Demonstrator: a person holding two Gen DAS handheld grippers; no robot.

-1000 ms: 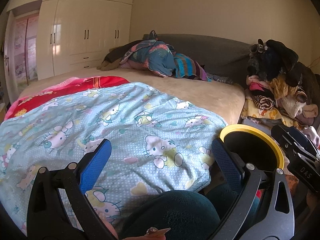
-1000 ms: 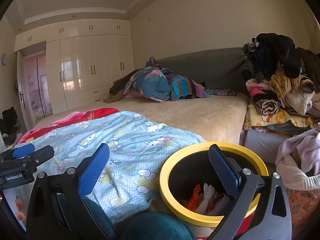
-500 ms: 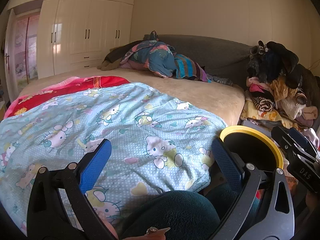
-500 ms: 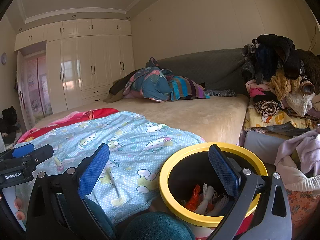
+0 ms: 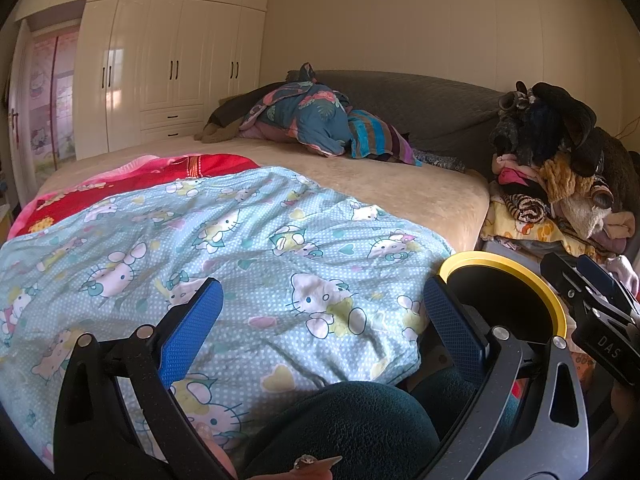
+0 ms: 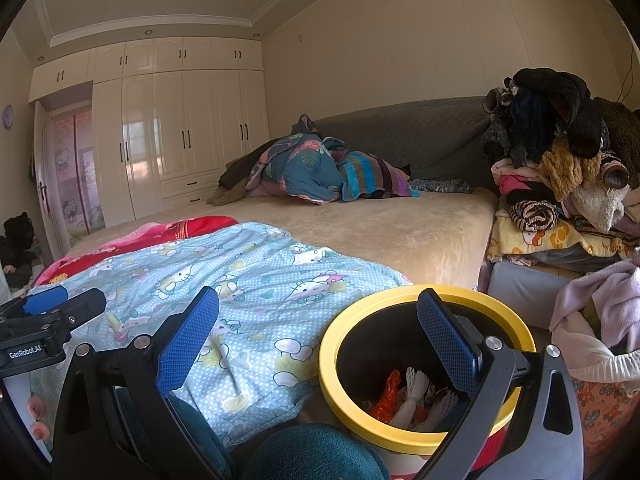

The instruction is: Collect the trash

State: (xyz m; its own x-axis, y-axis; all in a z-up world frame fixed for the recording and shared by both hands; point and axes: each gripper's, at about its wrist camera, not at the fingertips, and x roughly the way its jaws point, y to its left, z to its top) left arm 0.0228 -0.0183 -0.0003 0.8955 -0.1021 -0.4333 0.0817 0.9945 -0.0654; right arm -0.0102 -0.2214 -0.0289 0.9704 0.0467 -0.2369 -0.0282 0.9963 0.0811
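Note:
A yellow-rimmed black bin [image 6: 332,356] stands beside the bed at lower right; inside lie an orange wrapper [image 6: 386,398] and white foam netting [image 6: 414,394]. My right gripper [image 6: 318,334] is open and empty, its right finger over the bin's mouth. My left gripper [image 5: 322,316] is open and empty above the pale blue cat-print quilt [image 5: 224,248]. The bin's rim [image 5: 516,270] shows to its right in the left wrist view. Each gripper appears at the edge of the other's view: the right gripper body [image 5: 600,320], the left gripper body [image 6: 44,328].
A large beige bed [image 6: 380,228] carries a red blanket [image 6: 160,234] and bundled bedding [image 6: 320,172] near the grey headboard. A tall pile of clothes [image 6: 560,168] rises right of the bin. White wardrobes [image 6: 172,136] line the far wall. Dark teal knees [image 5: 348,428] fill the foreground.
Both views have tilted down very slightly. Grippers stay open and the bin's contents are unchanged.

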